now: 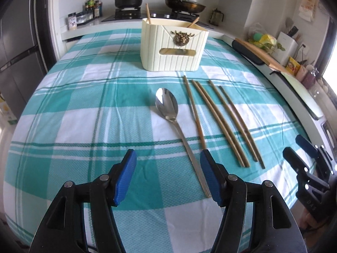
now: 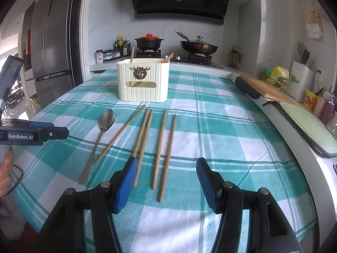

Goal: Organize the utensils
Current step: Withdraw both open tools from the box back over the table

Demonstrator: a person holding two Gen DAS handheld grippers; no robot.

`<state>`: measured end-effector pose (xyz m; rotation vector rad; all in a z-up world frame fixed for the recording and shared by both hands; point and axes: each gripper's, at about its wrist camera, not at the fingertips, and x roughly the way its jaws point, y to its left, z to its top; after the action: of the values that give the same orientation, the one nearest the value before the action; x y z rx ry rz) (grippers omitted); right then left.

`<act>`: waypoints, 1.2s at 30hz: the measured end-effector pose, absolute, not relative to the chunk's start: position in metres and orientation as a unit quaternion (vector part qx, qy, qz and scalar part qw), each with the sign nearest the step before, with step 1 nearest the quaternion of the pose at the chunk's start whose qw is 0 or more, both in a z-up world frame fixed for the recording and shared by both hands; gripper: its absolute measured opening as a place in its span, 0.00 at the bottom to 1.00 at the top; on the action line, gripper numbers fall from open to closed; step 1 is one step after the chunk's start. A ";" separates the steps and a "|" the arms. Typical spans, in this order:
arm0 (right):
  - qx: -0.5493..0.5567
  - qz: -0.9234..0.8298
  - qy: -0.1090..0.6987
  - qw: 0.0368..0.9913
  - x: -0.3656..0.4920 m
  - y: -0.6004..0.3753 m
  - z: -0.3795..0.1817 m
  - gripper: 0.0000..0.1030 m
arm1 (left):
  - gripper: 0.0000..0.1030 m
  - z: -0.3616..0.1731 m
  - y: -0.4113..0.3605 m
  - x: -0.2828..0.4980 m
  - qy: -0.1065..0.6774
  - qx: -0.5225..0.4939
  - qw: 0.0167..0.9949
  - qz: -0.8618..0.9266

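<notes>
A cream utensil holder (image 1: 173, 46) (image 2: 143, 81) stands at the far middle of the checked tablecloth, with chopsticks sticking out of it. A metal spoon (image 1: 168, 107) (image 2: 105, 122) lies in front of it. Several wooden chopsticks (image 1: 219, 122) (image 2: 158, 145) lie to the right of the spoon. My left gripper (image 1: 168, 175) is open and empty, just above the spoon's handle end. My right gripper (image 2: 166, 183) is open and empty, above the near ends of the chopsticks. The right gripper shows at the right edge of the left wrist view (image 1: 303, 156), the left gripper at the left edge of the right wrist view (image 2: 54, 133).
A stove with a red-lidded pot (image 2: 149, 41) and a wok (image 2: 199, 46) stands behind the table. A counter on the right holds a cutting board (image 2: 265, 88), a white knife block (image 2: 299, 80) and packets. A fridge (image 2: 52, 48) stands at the left.
</notes>
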<state>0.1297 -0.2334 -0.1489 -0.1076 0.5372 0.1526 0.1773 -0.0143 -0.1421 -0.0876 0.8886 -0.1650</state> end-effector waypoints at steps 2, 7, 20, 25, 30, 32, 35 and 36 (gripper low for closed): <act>-0.051 0.071 0.254 0.963 0.129 -0.234 -0.145 0.57 | 0.66 -0.142 -0.020 0.173 0.425 -0.032 0.901 -0.077; -0.048 0.074 0.246 0.965 0.132 -0.231 -0.141 0.57 | 0.68 -0.138 -0.024 0.164 0.418 -0.030 0.905 -0.077; -0.050 0.076 0.239 0.967 0.128 -0.225 -0.147 0.57 | 0.72 -0.138 -0.026 0.163 0.414 -0.029 0.907 -0.074; -0.047 0.075 0.242 0.966 0.130 -0.226 -0.148 0.57 | 0.72 -0.137 -0.026 0.162 0.414 -0.027 0.907 -0.074; -0.051 0.079 0.242 0.966 0.129 -0.223 -0.149 0.57 | 0.72 -0.138 -0.024 0.162 0.417 -0.032 0.905 -0.071; -0.052 0.081 0.242 0.966 0.128 -0.222 -0.150 0.57 | 0.72 -0.138 -0.025 0.161 0.418 -0.032 0.905 -0.070; -0.054 0.082 0.240 0.966 0.126 -0.221 -0.150 0.57 | 0.72 -0.137 -0.026 0.159 0.416 -0.031 0.906 -0.072; -0.055 0.082 0.239 0.966 0.126 -0.220 -0.149 0.57 | 0.72 -0.136 -0.026 0.159 0.416 -0.031 0.906 -0.072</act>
<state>0.1257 -0.2204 -0.1494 -0.1107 0.4841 0.1665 0.1593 -0.0260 -0.1364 -0.0634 0.8588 -0.1481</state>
